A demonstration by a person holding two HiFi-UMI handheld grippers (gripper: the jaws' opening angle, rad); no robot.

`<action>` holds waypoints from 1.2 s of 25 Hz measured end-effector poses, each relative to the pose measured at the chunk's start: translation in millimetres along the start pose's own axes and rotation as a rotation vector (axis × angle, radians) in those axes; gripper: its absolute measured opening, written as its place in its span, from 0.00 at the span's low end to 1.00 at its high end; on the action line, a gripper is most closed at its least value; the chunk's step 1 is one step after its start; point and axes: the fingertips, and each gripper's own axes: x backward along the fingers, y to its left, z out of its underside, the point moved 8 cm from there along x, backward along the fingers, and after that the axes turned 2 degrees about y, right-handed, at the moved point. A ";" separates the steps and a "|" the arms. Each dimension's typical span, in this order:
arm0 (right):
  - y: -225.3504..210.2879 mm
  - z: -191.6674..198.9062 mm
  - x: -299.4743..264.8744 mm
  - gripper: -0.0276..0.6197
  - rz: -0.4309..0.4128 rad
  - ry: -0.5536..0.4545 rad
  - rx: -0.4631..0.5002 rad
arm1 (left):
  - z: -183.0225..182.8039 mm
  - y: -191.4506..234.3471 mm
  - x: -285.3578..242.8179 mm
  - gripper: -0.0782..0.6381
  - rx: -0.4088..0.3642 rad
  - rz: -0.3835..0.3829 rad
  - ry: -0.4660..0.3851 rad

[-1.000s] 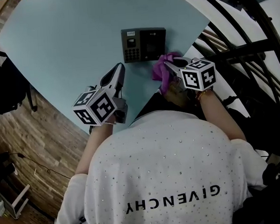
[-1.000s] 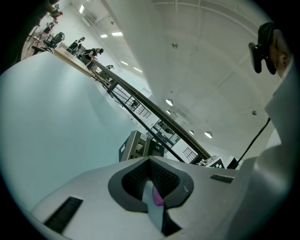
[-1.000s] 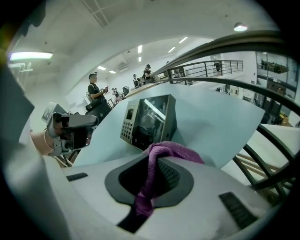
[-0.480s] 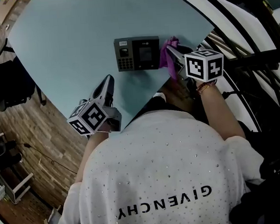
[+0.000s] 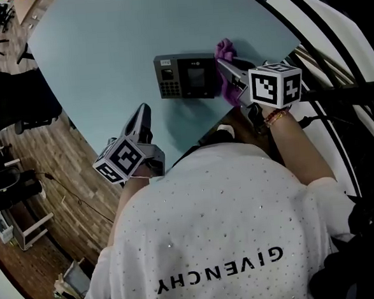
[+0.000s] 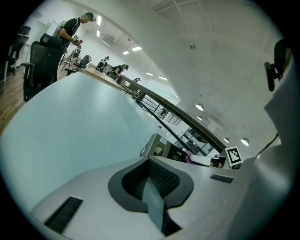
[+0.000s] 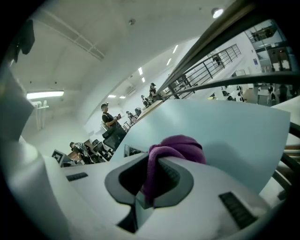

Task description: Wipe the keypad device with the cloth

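The dark keypad device (image 5: pixel 185 77) lies flat on the pale blue table (image 5: pixel 103 49). My right gripper (image 5: pixel 224 65) is shut on a purple cloth (image 5: pixel 226 49), and the cloth is against the device's right edge. The right gripper view shows the cloth (image 7: pixel 176 145) bunched between the jaws of that gripper (image 7: pixel 154 173), with the device (image 7: pixel 130 150) just to its left. My left gripper (image 5: pixel 143 111) hovers over the table a little below and left of the device, shut and holding nothing. In the left gripper view the left gripper (image 6: pixel 154 180) points toward the device (image 6: pixel 161 147).
The table's curved edge runs close by the person's body. Dark railing bars (image 5: pixel 336 90) stand to the right. Wooden floor and a black office chair (image 5: pixel 11 100) lie to the left. People (image 7: pixel 110 119) are at desks far behind.
The right gripper has carried the cloth up from below and right of the device to its right edge. The left gripper has stayed near the same spot.
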 end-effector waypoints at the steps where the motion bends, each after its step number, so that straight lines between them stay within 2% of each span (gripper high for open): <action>1: -0.1 5.9 0.3 0.08 -0.011 0.017 0.003 | 3.2 -1.5 -1.4 0.11 0.007 -0.007 0.002; 6: 3.2 32.1 2.5 0.08 -0.066 0.091 0.005 | 1.3 -17.7 -9.6 0.11 0.027 0.005 -0.013; 11: 3.6 57.1 0.5 0.09 -0.106 0.137 -0.025 | 2.7 -25.7 -18.9 0.11 -0.012 0.004 0.001; 18: 3.6 73.1 1.3 0.09 -0.128 0.209 -0.009 | 4.7 -40.5 -24.8 0.11 -0.028 0.037 0.021; 21: 1.7 79.9 0.7 0.09 -0.139 0.232 0.013 | 7.7 -36.0 -23.7 0.11 -0.005 0.034 0.028; 24: -3.3 70.9 3.3 0.09 -0.187 0.260 0.044 | 3.0 -30.2 -20.9 0.11 0.019 0.032 0.012; 26: -11.8 43.6 11.2 0.09 -0.192 0.192 0.019 | -1.2 -27.5 -20.6 0.11 0.030 0.031 0.000; 28: -19.3 5.6 20.0 0.09 -0.183 0.076 -0.010 | -2.7 -24.5 -21.6 0.11 0.042 0.027 -0.007; 30: -20.9 -31.5 25.1 0.09 -0.159 -0.010 0.013 | -2.2 -21.5 -22.2 0.11 0.050 0.023 -0.009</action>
